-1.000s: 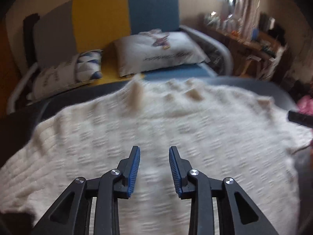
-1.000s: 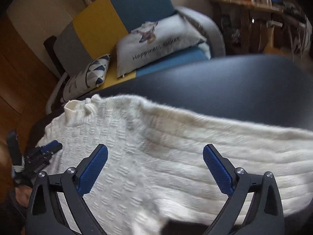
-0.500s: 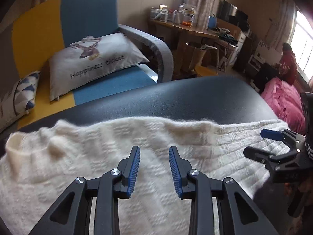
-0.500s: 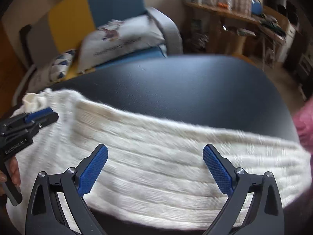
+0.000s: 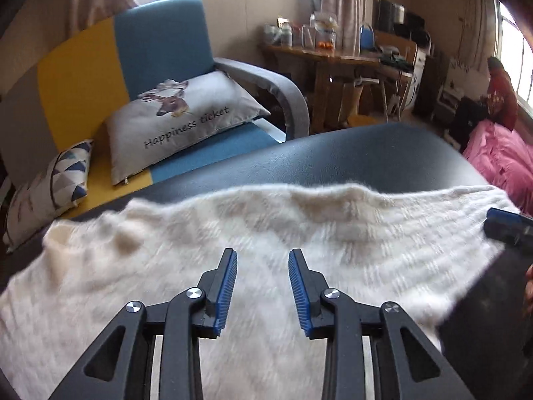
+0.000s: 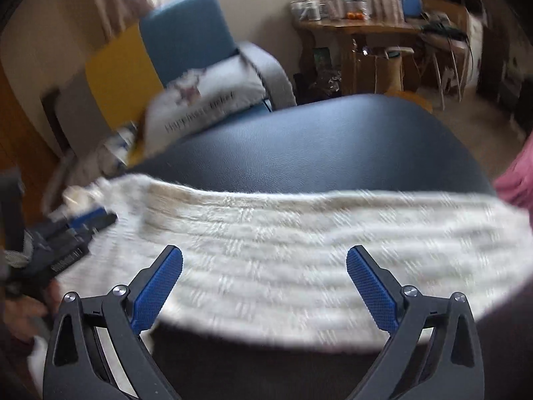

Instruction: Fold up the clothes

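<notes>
Left wrist view shows the dark padded table (image 5: 366,153) as the biggest surface, with the cream knitted sweater (image 5: 266,233) spread flat across its near half, from 9 o'clock to 3 o'clock. Both tools hang over the knit with nothing between their pads: the left gripper (image 5: 263,286) stands half parted and empty, and the right gripper (image 6: 265,286) is spread wide, also released, over the sweater (image 6: 299,250) near its lower edge. Judging from this, the step in hand is choosing grip points for a fold, so each tool should come down on a clean hem or side edge, pinch both layers of knit together, and lift evenly so the thick fabric does not sag or twist. Bare table from 11 o'clock to 2 o'clock offers open room to carry the fold away from the person. At 3 o'clock the sweater reaches the table edge beside pink bedding (image 5: 499,163), so that end could slide off if tugged. The sofa (image 5: 150,60) at 10 o'clock and its 2 cushions sit well apart from the work.
</notes>
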